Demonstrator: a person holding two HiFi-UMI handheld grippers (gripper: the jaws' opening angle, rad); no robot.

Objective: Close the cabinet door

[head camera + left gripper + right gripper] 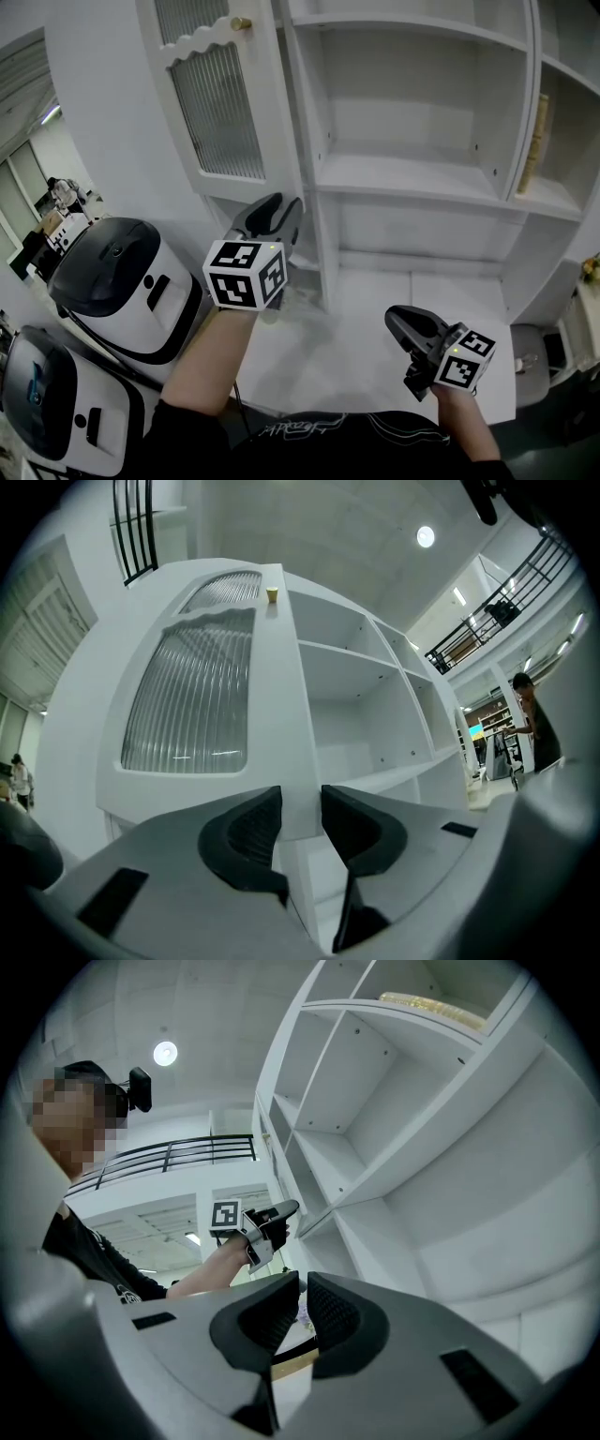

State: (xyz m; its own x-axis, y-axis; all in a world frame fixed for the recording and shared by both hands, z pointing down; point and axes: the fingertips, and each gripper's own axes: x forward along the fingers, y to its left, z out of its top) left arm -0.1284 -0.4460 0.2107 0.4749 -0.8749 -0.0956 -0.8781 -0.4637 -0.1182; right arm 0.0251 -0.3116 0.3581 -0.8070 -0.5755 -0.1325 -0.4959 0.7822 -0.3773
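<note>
Cabinet (412, 176): open shelves; tan item (537, 141) stands in its right bay.
Door (217, 112), ribbed glass, brass knob (241, 23): swung open at cabinet's left.
Left tool (279, 212): jaws slightly apart, empty, by door's lower corner.
Right tool (396, 321): narrow slit, empty, below cabinet.
Two machines (117, 281): left of cabinet.

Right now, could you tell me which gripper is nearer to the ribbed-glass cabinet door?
Left. The left gripper is at the cabinet door's lower right corner; the right gripper is apart from it, lower and to the right, before the open shelves.
</note>
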